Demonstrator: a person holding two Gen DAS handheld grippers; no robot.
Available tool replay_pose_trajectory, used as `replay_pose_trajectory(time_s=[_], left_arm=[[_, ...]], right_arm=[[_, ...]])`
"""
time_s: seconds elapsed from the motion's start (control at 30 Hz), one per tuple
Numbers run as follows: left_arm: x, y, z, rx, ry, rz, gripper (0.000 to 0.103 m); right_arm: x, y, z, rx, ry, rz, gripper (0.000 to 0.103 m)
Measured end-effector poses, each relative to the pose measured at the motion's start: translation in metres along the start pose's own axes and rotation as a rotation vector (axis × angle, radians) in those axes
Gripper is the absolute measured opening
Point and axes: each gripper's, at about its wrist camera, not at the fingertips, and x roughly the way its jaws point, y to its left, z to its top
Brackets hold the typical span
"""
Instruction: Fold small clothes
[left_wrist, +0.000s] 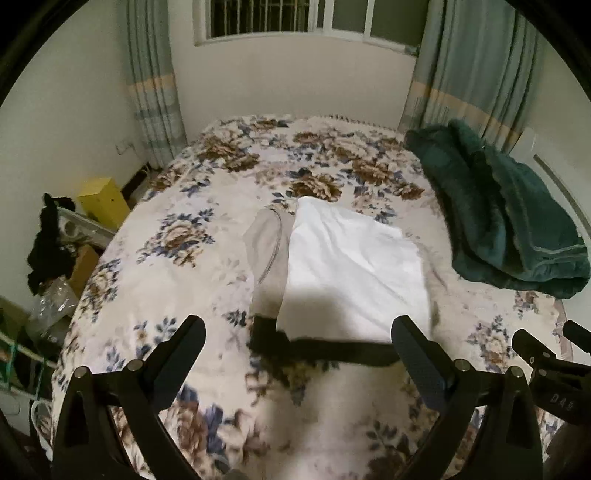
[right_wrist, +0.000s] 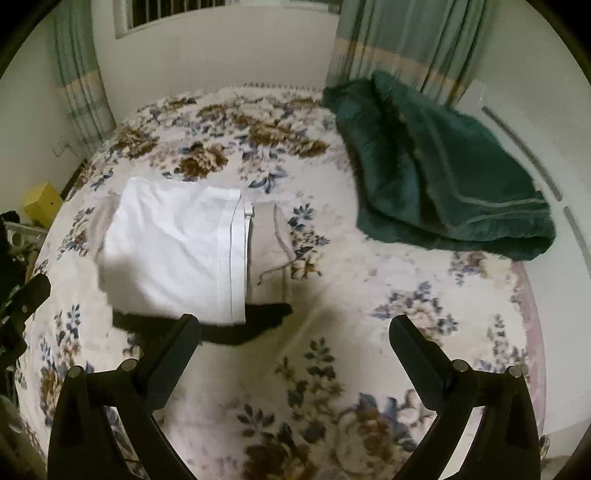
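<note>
Two grippers, left (left_wrist: 299, 328) and right (right_wrist: 295, 326), spread wide, holding nothing. Folded white garment (left_wrist: 351, 266) flat on floral bedspread (left_wrist: 177, 266), partly hiding grey garment (left_wrist: 267, 243); near edge lost in shadow.

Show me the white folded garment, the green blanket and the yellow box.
White folded garment (right_wrist: 173, 243), right wrist view, middle of its top layer.
Green blanket (right_wrist: 443, 177), right wrist view, middle of the heap.
Yellow box (left_wrist: 103, 201), left wrist view, its front face.
</note>
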Motion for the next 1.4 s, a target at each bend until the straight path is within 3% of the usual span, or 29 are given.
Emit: replay_pose_trajectory(time_s=[0.27, 0.63, 1.03, 1.4], left_arm=[[-0.135, -0.014, -0.037, -0.018, -0.116, 0.009, 0.103], [-0.279, -0.028, -0.08, 0.023, -0.25, 0.034, 0.103], [-0.357, -0.025, -0.104, 0.01, -0.309, 0.011, 0.103], [-0.378, -0.016, -0.12, 0.003, -0.34, 0.008, 0.103]], right_arm=[[-0.154, -0.033, -0.054, -0.003, -0.121, 0.013, 0.103], [-0.327, -0.068, -0.117, -0.013, -0.27, 0.091, 0.103], [-0.451, -0.087, -0.161, 0.003, -0.355, 0.081, 0.103], [-0.491, -0.089, -0.179, -0.004, -0.392, 0.071, 0.103]])
